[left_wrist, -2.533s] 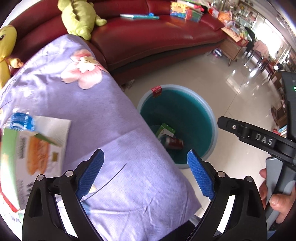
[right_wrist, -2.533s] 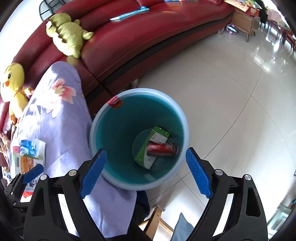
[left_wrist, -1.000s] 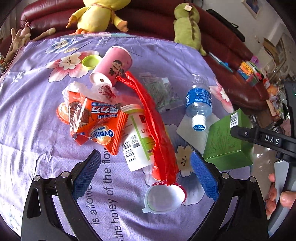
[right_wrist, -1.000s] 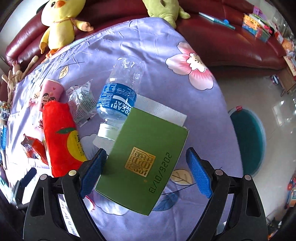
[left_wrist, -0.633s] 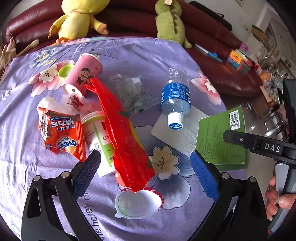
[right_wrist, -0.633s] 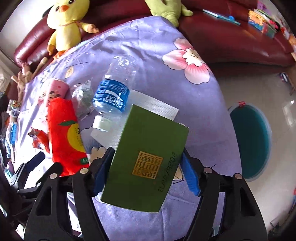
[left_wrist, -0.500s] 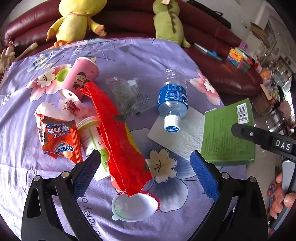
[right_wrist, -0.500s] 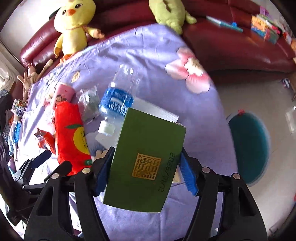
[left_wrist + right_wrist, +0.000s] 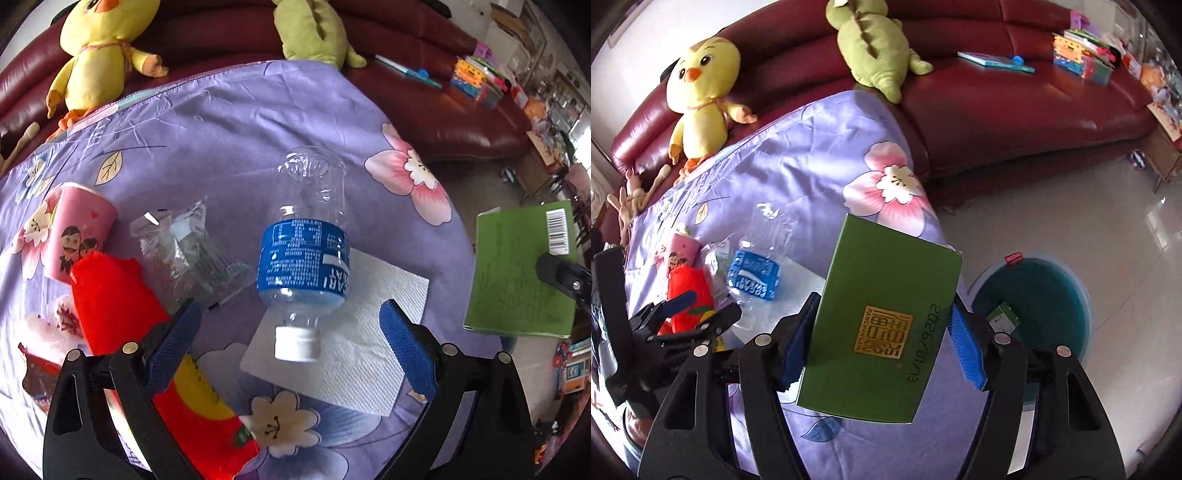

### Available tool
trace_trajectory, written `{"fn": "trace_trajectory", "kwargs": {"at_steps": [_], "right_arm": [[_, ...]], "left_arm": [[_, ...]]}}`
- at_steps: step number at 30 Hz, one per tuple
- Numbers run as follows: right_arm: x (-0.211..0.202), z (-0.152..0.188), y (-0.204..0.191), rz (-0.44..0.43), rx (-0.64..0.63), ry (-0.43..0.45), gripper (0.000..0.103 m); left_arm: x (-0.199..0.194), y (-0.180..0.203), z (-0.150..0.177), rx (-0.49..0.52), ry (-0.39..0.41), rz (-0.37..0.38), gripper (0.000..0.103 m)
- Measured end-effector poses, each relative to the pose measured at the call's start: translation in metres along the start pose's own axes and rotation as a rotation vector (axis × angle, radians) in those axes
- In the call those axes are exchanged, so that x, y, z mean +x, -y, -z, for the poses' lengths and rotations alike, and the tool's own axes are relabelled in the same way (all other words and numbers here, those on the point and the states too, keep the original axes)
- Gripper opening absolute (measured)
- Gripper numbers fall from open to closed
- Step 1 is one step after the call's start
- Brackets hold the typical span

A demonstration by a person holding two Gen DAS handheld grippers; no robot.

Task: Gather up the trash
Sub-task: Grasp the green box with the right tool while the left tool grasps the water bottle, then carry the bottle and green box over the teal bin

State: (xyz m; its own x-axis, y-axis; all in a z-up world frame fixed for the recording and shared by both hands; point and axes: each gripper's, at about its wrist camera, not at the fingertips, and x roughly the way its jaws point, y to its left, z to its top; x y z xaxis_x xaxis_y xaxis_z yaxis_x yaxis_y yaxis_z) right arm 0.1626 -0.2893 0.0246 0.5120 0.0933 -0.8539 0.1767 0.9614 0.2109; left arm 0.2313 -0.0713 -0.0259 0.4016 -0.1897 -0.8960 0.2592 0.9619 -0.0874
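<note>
my right hand-held gripper [image 9: 877, 354] is clamped on a green box [image 9: 882, 325], its blue pads pressed against the box's two long sides, and the box is lifted clear of the purple flowered cloth on the tabletop [image 9: 798, 177], hanging past the tabletop's right edge. beyond that edge, down on the tiled floor, stands the round teal trash bin [image 9: 1056, 306], with a small green-and-white carton [image 9: 1003, 319] showing inside it at the rim nearest my right pad. from my left camera the same green box [image 9: 517, 273] shows off the right edge, barcode side up, with a black part of my right tool over its lower right corner. my left hand-held gripper [image 9: 290, 345] hangs wide open and holds nothing, just over the near part of the tabletop. between its pads lies a clear plastic bottle [image 9: 304, 254] with a blue label, on its side, white cap pointing toward me and resting on a white paper napkin [image 9: 343, 347]. left of the bottle is a crumpled clear wrapper [image 9: 184, 251], then a pink paper cup [image 9: 75, 232] lying tipped near the left edge, and a red snack bag [image 9: 122, 314] running under my left pad. a yellow chick toy [image 9: 701, 96] and a green plush toy [image 9: 875, 44] sit on the red sofa [image 9: 1015, 110] behind the far edge.
</note>
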Motion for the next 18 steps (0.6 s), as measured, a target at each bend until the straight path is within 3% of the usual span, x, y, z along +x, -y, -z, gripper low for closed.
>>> {"fn": "trace_trajectory", "kwargs": {"at_steps": [7,12,18], "right_arm": [[0.005,-0.001,0.041,-0.026,0.074,0.002,0.064],[0.008,0.003,0.063,-0.037,0.11,-0.005,0.064],[0.003,0.009,0.087,-0.058,0.152,0.018,0.064]], "left_arm": [[0.041,0.016,-0.02,0.033,-0.05,-0.065,0.095],[0.055,0.018,-0.024,0.033,-0.071,-0.087,0.067],[0.041,0.031,-0.018,0.052,0.003,-0.138,0.067]]}}
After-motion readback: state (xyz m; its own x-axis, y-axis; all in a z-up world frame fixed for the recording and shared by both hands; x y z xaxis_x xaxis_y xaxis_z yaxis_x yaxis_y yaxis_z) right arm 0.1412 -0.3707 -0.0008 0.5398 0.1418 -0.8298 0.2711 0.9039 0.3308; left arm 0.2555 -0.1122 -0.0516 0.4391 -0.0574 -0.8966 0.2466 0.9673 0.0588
